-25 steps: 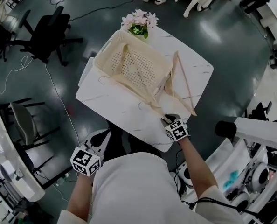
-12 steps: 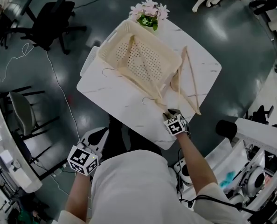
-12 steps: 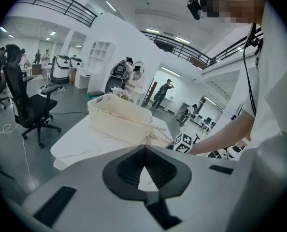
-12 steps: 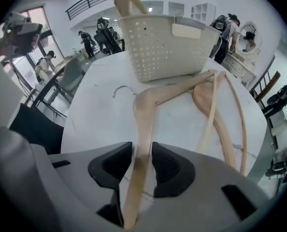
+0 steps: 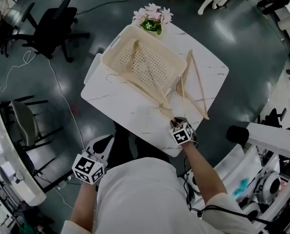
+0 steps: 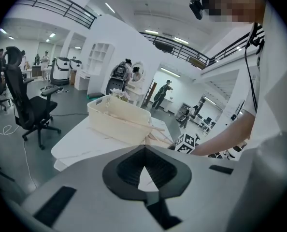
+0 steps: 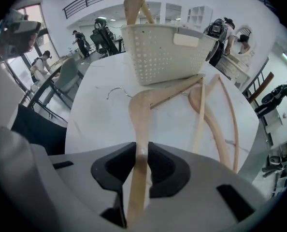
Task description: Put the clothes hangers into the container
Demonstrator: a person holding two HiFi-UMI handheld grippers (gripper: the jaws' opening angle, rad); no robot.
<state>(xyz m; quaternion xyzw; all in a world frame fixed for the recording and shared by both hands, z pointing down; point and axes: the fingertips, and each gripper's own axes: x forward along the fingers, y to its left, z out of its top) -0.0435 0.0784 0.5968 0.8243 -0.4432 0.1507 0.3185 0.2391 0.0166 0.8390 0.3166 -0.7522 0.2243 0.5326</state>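
My right gripper (image 7: pixel 142 147) just clamped a wooden hanger (image 7: pixel 136 110) before the basket (image 7: pixel 163 52); my left gripper (image 6: pixel 144 149) sits closed, empty. White marble table (image 5: pixel 115 99), glossy dark floor (image 5: pixel 101 13)

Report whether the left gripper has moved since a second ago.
No. The left gripper keeps its place off the table's near-left edge, beside the person's torso.

Smooth wooden hangers (image 7: pixel 137 115), perforated plastic basket (image 7: pixel 163 57), marbled tabletop (image 5: pixel 120 101).
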